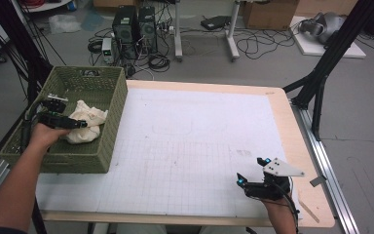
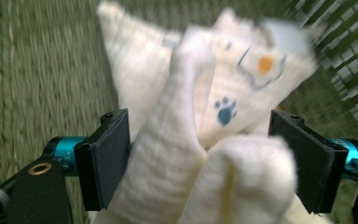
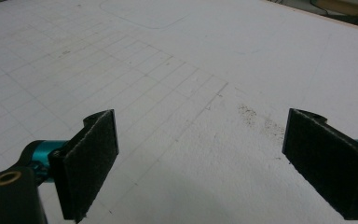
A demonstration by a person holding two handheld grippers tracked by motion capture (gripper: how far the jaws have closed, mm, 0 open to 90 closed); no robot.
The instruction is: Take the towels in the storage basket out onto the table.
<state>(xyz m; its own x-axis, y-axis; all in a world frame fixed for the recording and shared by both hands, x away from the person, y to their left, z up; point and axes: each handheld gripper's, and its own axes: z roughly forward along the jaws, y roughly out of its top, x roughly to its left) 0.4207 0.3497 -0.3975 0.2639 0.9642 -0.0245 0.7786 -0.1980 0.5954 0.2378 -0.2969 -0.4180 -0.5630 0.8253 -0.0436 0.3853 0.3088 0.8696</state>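
A cream cloth (image 1: 85,126) with a blue paw print and an orange mark lies bunched inside the green woven basket (image 1: 113,117) at the table's left. My left gripper (image 1: 80,124) reaches into the basket from the left. In the left gripper view its jaws stand wide on either side of the cloth (image 2: 168,154); the left gripper (image 2: 200,154) is open, its pads at the cloth's edges without squeezing it. My right gripper (image 1: 251,170) rests near the table's front right, open (image 3: 200,163), with only the white grid mat (image 3: 177,93) between its pads.
The white grid mat (image 1: 190,146) covers most of the wooden table (image 1: 297,146). The basket's walls close in around the left gripper. Black frame posts (image 1: 321,73) rise at the back right, and computers and cables (image 1: 136,29) sit on the floor behind.
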